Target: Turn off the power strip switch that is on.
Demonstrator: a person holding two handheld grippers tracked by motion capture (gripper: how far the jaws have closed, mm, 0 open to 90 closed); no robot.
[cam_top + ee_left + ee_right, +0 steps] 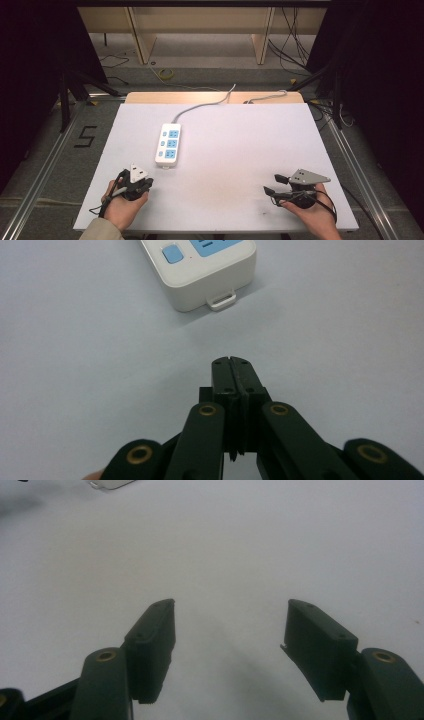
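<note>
From above, the power strip (168, 145) lies at the bench's (240, 150) ten o'clock, just beyond the left gripper (145, 184); its own view shows clenched, empty jaws aimed at the strip's near end, probably to reach it, while the right gripper (227, 630) waits released.

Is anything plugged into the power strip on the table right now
No, in the high view the three blue outlets of the power strip sit bare, with nothing but its own grey cord running off the far end.
</note>
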